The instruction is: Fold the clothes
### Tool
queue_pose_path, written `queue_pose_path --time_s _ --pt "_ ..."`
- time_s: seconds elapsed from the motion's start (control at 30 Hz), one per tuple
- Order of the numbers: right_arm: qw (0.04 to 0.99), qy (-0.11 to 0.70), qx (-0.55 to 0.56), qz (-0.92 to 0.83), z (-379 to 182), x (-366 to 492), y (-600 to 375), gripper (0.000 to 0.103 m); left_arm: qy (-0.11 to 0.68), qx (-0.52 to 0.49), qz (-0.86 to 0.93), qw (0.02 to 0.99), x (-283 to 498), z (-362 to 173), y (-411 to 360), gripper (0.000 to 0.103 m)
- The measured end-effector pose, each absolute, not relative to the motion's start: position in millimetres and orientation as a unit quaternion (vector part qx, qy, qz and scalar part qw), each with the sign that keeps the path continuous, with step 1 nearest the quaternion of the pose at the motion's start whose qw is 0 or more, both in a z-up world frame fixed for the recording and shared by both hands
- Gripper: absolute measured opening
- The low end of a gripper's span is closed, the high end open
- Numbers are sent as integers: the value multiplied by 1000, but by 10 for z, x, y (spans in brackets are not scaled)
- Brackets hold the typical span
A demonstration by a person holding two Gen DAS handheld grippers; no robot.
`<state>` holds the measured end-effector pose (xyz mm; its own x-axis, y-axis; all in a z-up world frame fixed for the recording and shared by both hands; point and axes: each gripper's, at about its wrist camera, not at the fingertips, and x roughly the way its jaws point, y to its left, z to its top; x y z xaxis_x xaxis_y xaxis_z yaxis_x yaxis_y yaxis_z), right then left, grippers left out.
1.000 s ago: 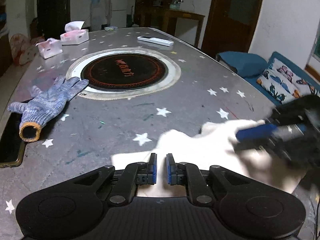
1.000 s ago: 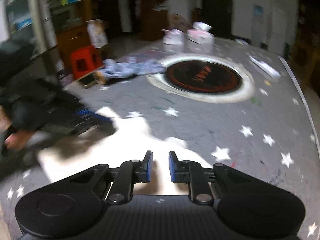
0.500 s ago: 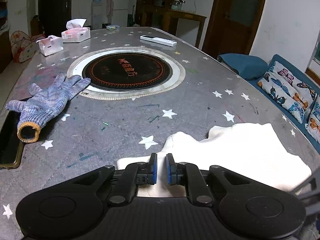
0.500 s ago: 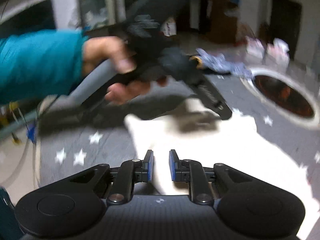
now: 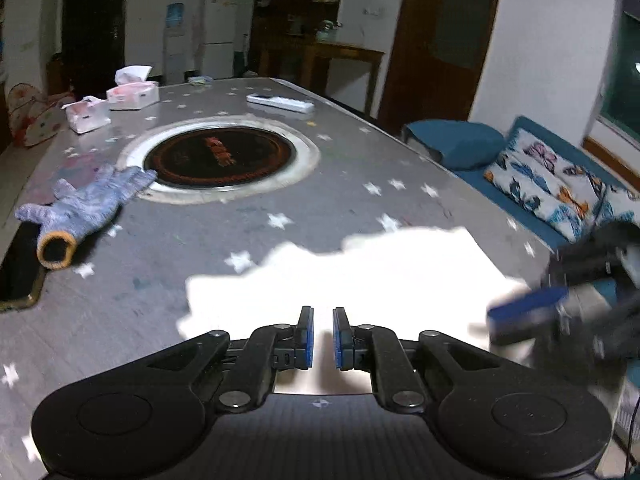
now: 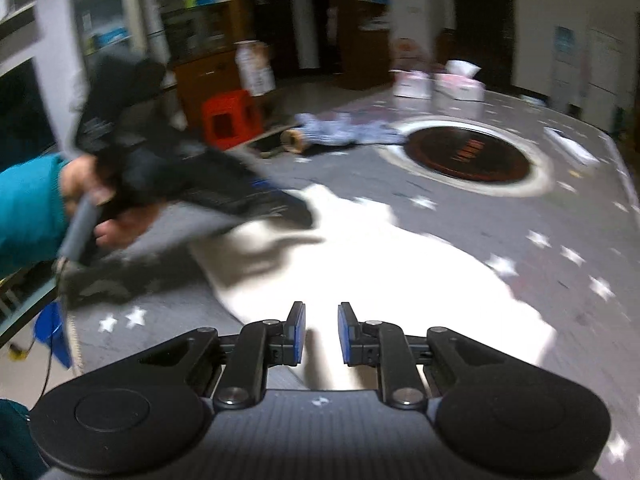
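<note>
Grey star-printed table (image 5: 328,208) filling both views. Round black inset plate (image 5: 219,156) at 12 o'clock from left wrist, at 1 o'clock from right wrist (image 6: 472,156). White garment (image 5: 360,272) spread flat on near table, overexposed, folds not discernible; directly ahead of both grippers, same garment (image 6: 380,264) in right view. Left gripper (image 5: 323,334) over near edge of garment, fingers at narrow gap, nothing between them; seen blurred at 10 o'clock from right wrist (image 6: 276,204). Right gripper (image 6: 321,332) likewise narrow, nothing held; blurred at 3 o'clock from left wrist (image 5: 528,308). Blue knit glove (image 5: 84,208) at 10 o'clock. Two tissue boxes (image 5: 132,94) at 11 o'clock, far side.
</note>
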<state>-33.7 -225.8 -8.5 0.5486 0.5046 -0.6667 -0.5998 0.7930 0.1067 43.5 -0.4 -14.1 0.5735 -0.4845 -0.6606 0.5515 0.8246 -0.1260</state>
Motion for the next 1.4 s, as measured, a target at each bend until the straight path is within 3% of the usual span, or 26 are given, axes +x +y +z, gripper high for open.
queue_pose_path --time_s 0.33,0.67,1.07,1.4 --pt "878 405 -40 250 -259 -438 -2796 17 372 44 -279 884 332 -268 32 12" --pt "890 386 -15 244 -286 25 -2611 21 373 39 -264 888 270 -310 4 13" --pt "883 382 -126 242 -336 -158 -2566 23 386 30 -254 886 108 -303 -139 16" --pt "882 392 -138 222 -306 -336 -2784 23 401 22 -254 880 -116 -284 -356 21"
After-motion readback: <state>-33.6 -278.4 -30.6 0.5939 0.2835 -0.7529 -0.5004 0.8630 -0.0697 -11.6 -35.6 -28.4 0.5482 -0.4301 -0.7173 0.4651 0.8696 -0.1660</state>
